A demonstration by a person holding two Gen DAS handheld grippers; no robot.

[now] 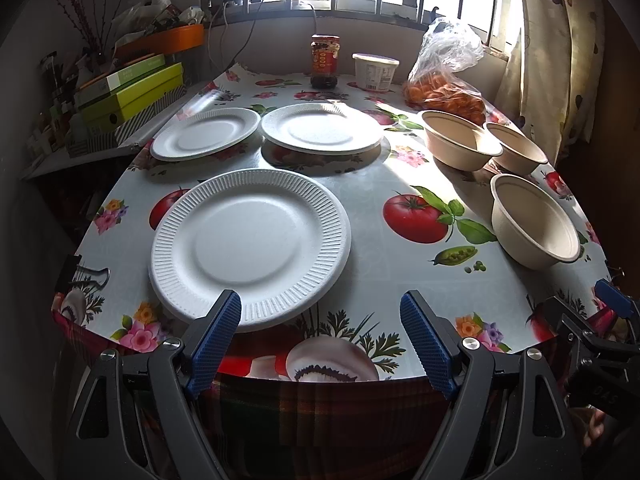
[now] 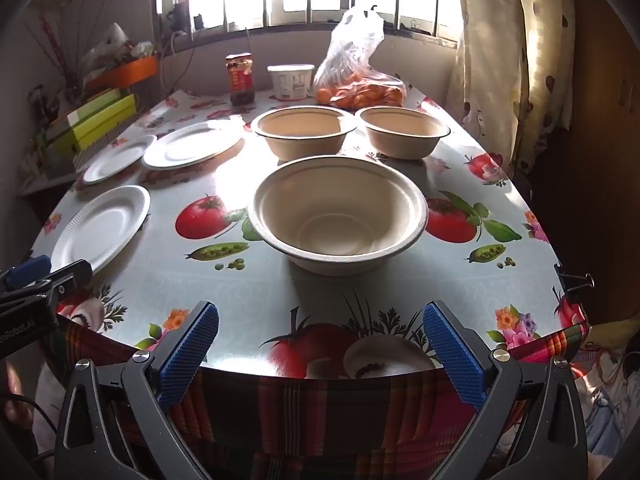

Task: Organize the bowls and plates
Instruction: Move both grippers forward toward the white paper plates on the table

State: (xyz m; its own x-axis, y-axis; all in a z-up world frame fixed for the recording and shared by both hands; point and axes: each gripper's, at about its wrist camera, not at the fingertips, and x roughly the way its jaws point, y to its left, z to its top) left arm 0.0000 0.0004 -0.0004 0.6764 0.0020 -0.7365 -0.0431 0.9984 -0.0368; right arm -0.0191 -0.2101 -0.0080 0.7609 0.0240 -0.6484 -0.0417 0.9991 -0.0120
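Both tongs spread to their widest, nothing held. Left tongs (image 1: 320, 312) and right tongs (image 2: 320, 322) hang side by side at the near edge of the bench (image 1: 360, 184), tipped down toward it.

Layout reads as an unsorted start: three white foam plates flat and separate on my left half, three beige bowls upright and separate on my right half. My judgement: like items grouped by side so each tongs can stack its own kind.

Relative to left tongs: near plate (image 1: 250, 246) lies just ahead and slightly left; its near rim passes behind my left fingertip (image 1: 230, 306), contact not determinable. Far-left plate (image 1: 205, 133) and far-right plate (image 1: 322, 129) lie well beyond it, nearly rim to rim.

Relative to right tongs: near bowl (image 2: 338, 216) sits straight ahead, centred between the jaws' line but apart from them. Beyond it, left bowl (image 2: 303, 130) and right bowl (image 2: 404, 130) stand side by side.

Jar, tub and bag of oranges (image 2: 358, 94) at the far end, clear of the work.
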